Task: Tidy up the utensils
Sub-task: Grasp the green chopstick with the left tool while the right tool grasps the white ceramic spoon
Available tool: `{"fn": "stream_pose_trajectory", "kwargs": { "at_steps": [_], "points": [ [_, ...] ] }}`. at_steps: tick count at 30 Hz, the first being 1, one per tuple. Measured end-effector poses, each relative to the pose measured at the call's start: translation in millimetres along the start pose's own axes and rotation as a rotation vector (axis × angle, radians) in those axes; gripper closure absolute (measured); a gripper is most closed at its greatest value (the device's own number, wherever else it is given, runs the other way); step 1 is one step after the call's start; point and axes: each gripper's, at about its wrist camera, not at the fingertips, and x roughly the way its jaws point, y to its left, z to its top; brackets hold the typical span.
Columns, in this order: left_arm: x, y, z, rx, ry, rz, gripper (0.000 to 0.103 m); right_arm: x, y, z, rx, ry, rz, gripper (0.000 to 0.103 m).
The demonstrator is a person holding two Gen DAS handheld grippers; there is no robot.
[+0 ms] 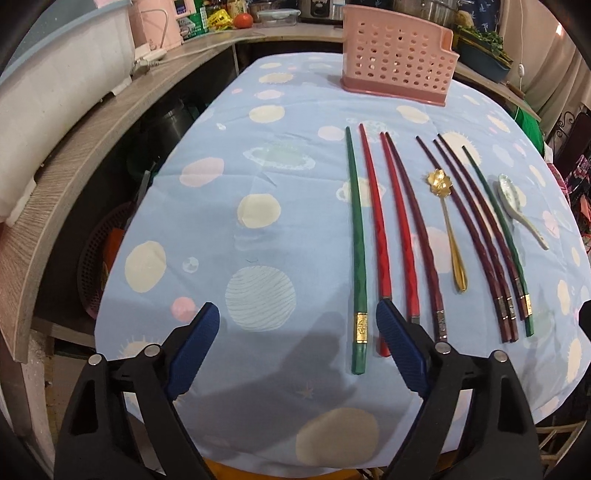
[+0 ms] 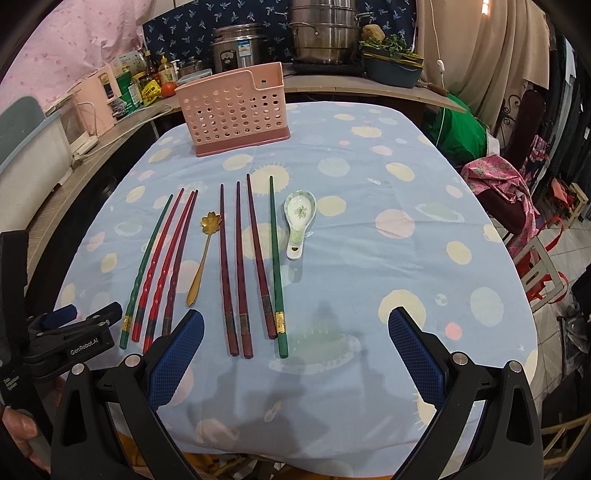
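Several chopsticks lie side by side on the blue spotted tablecloth [image 1: 258, 166]: a green one [image 1: 356, 258] at the left, red ones [image 1: 378, 236], dark maroon ones [image 2: 225, 266] and a second green one [image 2: 276, 266]. Among them lies a gold flower spoon [image 1: 448, 229]; a white ceramic spoon [image 2: 299, 221] lies at the right end. A pink perforated holder [image 1: 397, 62] stands empty at the far side. My left gripper [image 1: 297, 312] hovers open over the near end of the left green chopstick. My right gripper [image 2: 295, 320] is open above the near ends of the maroon chopsticks, holding nothing.
A wooden counter [image 1: 92, 122] wraps around the left and back, carrying a rice cooker [image 2: 240, 48], a steel pot [image 2: 325, 33], bottles and a tomato [image 2: 168, 88]. A green bag [image 2: 461, 133] and chairs [image 2: 535, 254] crowd the right side. A hand [image 2: 22, 424] shows at the lower left.
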Motion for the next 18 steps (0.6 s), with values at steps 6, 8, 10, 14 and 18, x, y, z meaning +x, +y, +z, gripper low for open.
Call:
{"fn": "stream_pose_trajectory", "kwargs": {
  "at_steps": [6, 8, 10, 14, 18],
  "points": [
    [9, -4, -3, 0.019, 0.023, -0.017, 0.030, 7, -1, 4, 0.004, 0.009, 0.001, 0.007],
    [12, -4, -3, 0.019, 0.037, -0.032, 0.037, 6, -1, 4, 0.002, 0.006, 0.002, 0.007],
    [14, -4, -3, 0.017, 0.050, -0.043, 0.047, 9, -2, 7, 0.003, 0.005, 0.005, 0.011],
    [12, -5, -3, 0.029, 0.049, -0.068, 0.066, 17, -8, 16, 0.020, 0.002, 0.017, 0.020],
    [12, -7, -1, 0.036, 0.050, -0.093, 0.082, 30, -16, 30, 0.051, 0.002, 0.046, 0.033]
  ]
}}
